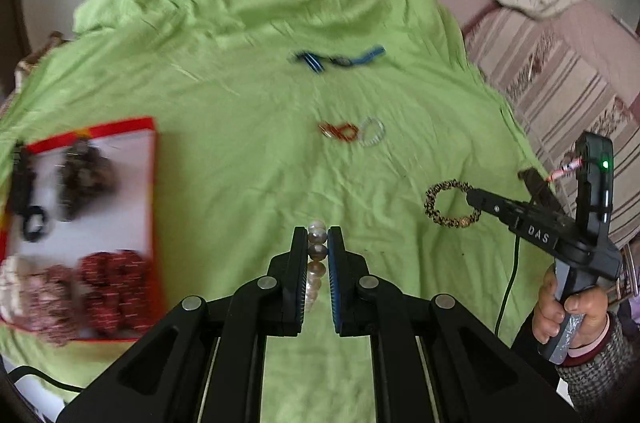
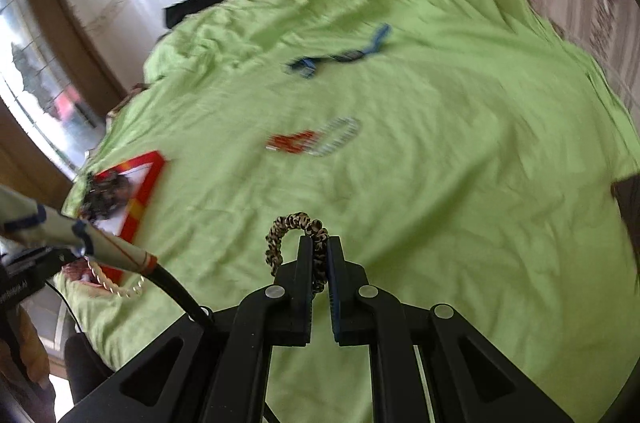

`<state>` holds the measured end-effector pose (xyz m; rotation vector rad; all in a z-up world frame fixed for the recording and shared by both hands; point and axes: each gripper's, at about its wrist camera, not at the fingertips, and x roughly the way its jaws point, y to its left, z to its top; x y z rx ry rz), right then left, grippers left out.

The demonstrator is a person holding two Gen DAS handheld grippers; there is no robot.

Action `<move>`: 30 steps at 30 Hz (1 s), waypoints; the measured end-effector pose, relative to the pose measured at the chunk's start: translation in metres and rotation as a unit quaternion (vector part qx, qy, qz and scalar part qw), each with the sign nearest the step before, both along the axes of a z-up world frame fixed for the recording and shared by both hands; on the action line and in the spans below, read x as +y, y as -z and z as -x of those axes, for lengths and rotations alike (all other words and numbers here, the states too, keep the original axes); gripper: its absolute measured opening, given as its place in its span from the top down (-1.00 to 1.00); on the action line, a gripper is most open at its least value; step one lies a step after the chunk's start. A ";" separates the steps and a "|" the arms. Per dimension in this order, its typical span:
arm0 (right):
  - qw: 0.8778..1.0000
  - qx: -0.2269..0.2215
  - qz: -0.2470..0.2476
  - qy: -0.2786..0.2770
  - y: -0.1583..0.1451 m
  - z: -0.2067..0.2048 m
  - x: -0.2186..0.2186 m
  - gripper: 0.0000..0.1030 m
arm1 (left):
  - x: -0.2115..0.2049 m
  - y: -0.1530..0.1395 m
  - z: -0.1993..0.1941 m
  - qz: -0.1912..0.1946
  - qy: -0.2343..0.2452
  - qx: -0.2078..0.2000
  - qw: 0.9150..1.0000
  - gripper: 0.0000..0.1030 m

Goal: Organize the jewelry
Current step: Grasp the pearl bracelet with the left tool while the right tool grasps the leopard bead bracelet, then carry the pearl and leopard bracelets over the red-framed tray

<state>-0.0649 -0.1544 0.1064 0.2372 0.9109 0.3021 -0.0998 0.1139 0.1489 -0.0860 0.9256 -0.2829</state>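
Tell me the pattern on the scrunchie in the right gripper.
Leopard print scrunchie, clearest in the right wrist view.

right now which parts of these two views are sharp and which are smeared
Left wrist view: the left gripper and its white pearl bracelet are sharp; the red-edged tray is smeared. Right wrist view: the right gripper and leopard-print scrunchie are crisp; the green bedsheet and blue ribbon are streaked.

Both wrist views look steeply down, close over one shared green sheet.
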 end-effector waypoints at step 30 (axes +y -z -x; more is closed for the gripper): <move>0.975 0.059 -0.003 -0.214 0.025 -0.065 0.333 0.85 | 0.273 0.069 -0.063 0.036 -0.206 0.084 0.974 0.82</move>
